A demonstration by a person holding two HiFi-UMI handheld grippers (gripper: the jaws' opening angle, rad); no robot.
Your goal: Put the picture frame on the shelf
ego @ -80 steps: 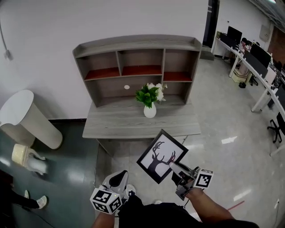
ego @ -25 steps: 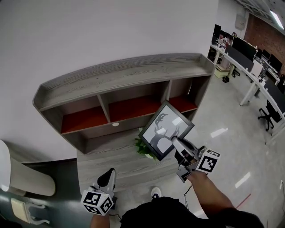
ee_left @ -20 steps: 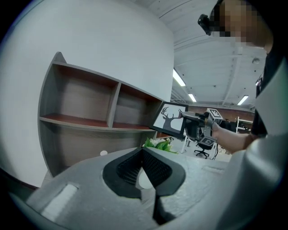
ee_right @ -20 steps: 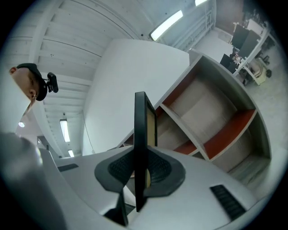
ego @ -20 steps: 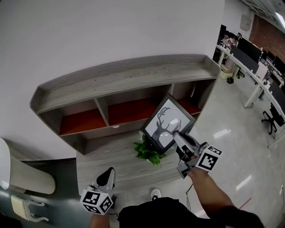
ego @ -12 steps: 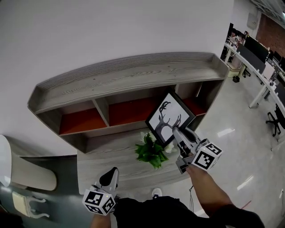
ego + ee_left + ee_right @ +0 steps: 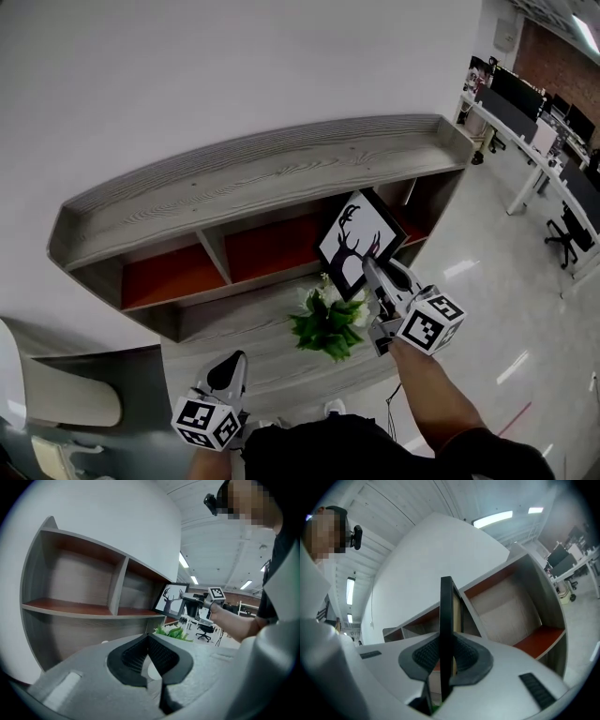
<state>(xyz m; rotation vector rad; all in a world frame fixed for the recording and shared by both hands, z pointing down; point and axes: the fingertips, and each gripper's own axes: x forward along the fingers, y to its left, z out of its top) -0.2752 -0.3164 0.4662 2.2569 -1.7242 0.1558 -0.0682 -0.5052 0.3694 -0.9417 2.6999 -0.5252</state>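
Note:
The picture frame point(image 7: 359, 241), black-edged with a deer silhouette, hangs in the air in front of the grey shelf unit point(image 7: 262, 178), before its right compartment with the red-brown board point(image 7: 412, 228). My right gripper point(image 7: 371, 268) is shut on the frame's lower edge. In the right gripper view the frame point(image 7: 446, 616) stands edge-on between the pads of the right gripper point(image 7: 446, 656), with the right compartment point(image 7: 539, 639) beyond. My left gripper point(image 7: 229, 372) hangs low at the desk's front, shut and holding nothing. From the left gripper point(image 7: 150, 656) I see the frame point(image 7: 171, 598) held aloft.
A green plant point(image 7: 328, 322) in a white vase stands on the desk point(image 7: 272, 361) just below the frame. The middle and left compartments point(image 7: 169, 274) hold nothing. A white rounded object point(image 7: 56, 398) stands at the left. Office desks and chairs point(image 7: 539, 103) lie far right.
The view has closed in on the desk. My right gripper has carried the frame up and forward, from above the plant to the right compartment's front. The left gripper stays low.

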